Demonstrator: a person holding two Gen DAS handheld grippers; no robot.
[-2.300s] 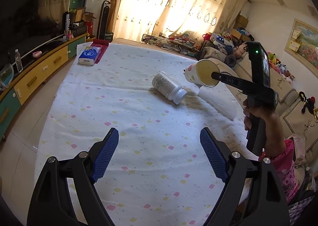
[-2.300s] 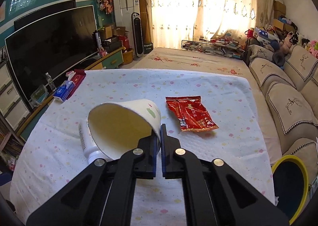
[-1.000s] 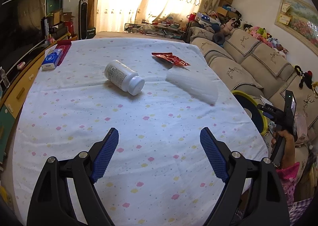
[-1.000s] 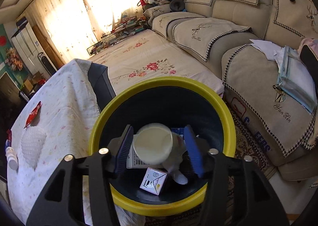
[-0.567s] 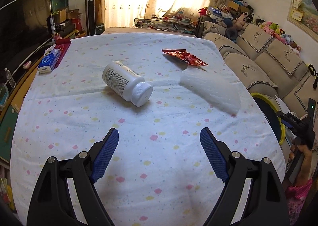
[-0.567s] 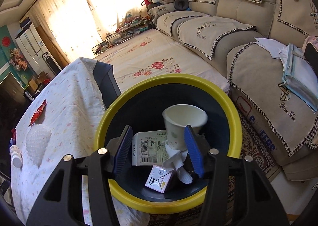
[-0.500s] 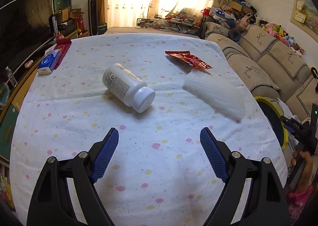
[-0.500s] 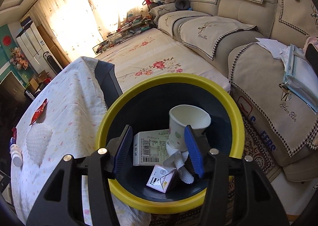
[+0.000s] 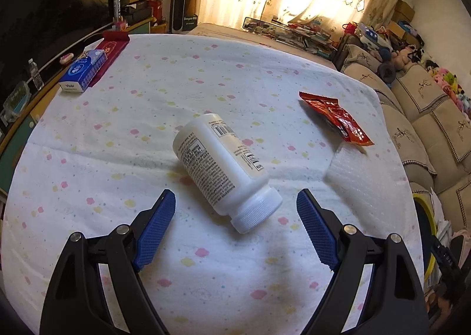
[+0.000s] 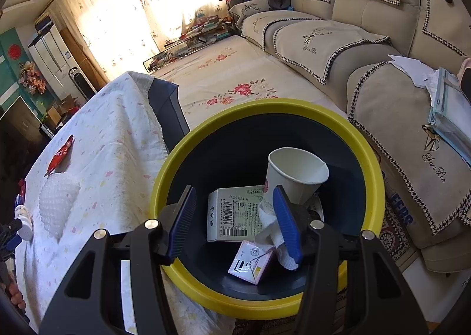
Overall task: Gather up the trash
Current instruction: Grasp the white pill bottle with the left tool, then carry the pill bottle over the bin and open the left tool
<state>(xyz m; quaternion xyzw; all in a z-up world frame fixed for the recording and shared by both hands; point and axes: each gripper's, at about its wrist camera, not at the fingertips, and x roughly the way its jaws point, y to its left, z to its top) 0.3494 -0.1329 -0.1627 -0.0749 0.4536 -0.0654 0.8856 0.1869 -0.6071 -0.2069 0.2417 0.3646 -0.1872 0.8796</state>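
1. We're looking down our left gripper [image 9: 235, 211] at a white plastic bottle [image 9: 223, 167] lying on its side on the table [image 9: 147, 117], which is covered with a white cloth dotted in pink and yellow.
2. The bottle is opaque white, with a ribbed screw cap [image 9: 256, 214] pointing toward us and a printed label of black text and a barcode wrapped round its body.
3. Our left jaws stand wide apart with nothing gripped; the cap sits just ahead of the blue pads [image 9: 154, 226], roughly between them, touched by neither.
4. Further right on the cloth we see a crumpled red snack wrapper [image 9: 335, 117], and just in front of it a sheet of white bubble wrap [image 9: 365, 176].
5. At the far left corner a blue tissue pack [image 9: 82, 70] rests beside a dark red box [image 9: 110, 52].
6. Over on the right, our right gripper [image 10: 235, 220] hangs over the yellow-rimmed bin [image 10: 206, 134] beside the table, its jaws parted and holding nothing.
7. Inside the dark bin we spot a white paper cup [image 10: 294, 176] leaning mouth-up, a white carton with a barcode [image 10: 235, 214], a small pink-and-white box [image 10: 250, 261] and crumpled tissue [image 10: 272, 229].
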